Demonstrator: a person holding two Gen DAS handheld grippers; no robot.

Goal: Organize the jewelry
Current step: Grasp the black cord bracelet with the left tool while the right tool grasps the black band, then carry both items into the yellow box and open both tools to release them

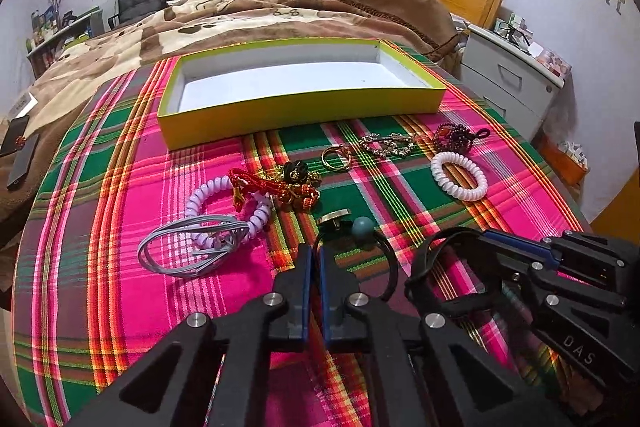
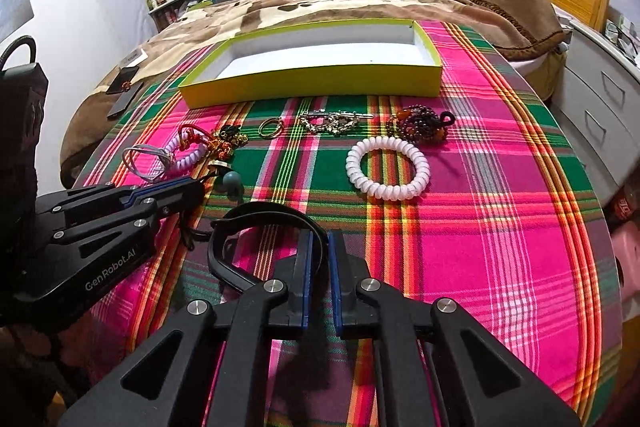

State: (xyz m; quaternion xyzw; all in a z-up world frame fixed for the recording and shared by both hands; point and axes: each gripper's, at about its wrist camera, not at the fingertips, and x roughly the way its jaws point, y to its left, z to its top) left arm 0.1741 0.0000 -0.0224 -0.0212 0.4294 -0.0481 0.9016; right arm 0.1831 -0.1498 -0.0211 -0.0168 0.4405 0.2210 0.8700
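An open yellow-green box [image 1: 300, 109] [image 2: 312, 81] with a white inside lies at the far side of the plaid cloth, and nothing is in it. In front of it are a gold ring [image 1: 336, 157], a rhinestone clip [image 1: 386, 143], a dark beaded bracelet [image 1: 456, 137], a white coil tie [image 1: 458, 177] [image 2: 388, 169], a lilac coil tie [image 1: 224, 207], grey bands [image 1: 188, 247] and a red-gold braided piece [image 1: 280, 187]. My left gripper [image 1: 314, 251] [image 2: 198, 187] is shut on a thin black tie with a teal bead [image 1: 363, 227] [image 2: 233, 183]. My right gripper [image 2: 321, 243] [image 1: 492, 251] is shut on a thick black band [image 2: 260, 207] [image 1: 416, 267].
The plaid cloth [image 1: 160, 167] covers a round table whose edge curves off left and right. A bed with a brown blanket [image 1: 260, 15] stands behind it, with a phone [image 1: 20, 155] on its near corner. A white drawer cabinet [image 1: 512, 83] is at the right.
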